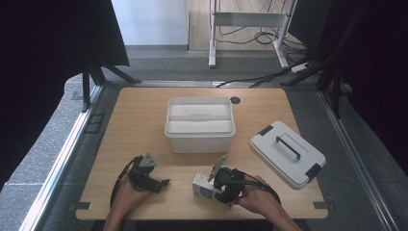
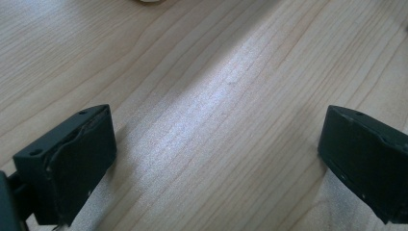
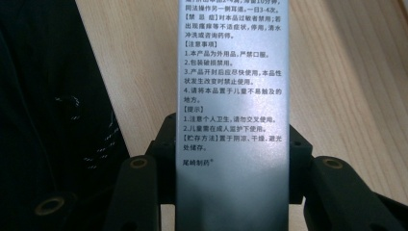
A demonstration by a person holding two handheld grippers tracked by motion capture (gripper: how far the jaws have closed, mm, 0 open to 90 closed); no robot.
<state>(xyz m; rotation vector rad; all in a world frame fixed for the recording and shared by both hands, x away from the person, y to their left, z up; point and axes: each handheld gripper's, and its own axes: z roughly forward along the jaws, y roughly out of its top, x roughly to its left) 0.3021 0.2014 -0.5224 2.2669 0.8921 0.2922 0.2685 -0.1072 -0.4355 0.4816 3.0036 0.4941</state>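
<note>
A small box (image 1: 203, 188) is held by the right hand-held gripper (image 1: 219, 188) at the near edge of the tabletop (image 1: 139, 120), its jaws closed on the two sides of it, as is seen in the right gripper view, where the box (image 3: 233, 120) runs straight out between the jaws with its long axis along them and its printed face up. In the high view the box points from that gripper toward nine o'clock, low over the wood or perhaps resting on it; which cannot be told. The open bin (image 1: 200, 124) stands at about twelve o'clock from the box, near but apart, and the move ahead is judged to be a lift up and over its near wall. Nothing is seen in between on that line. The lid (image 1: 287, 153) lies at two o'clock from the right gripper, off to the side and out of the way. The left hand-held gripper (image 1: 161, 184) is parked at nine o'clock of the box, jaws spread wide and empty over bare wood (image 2: 216, 120); the right hand is clearly the nearer one.
</note>
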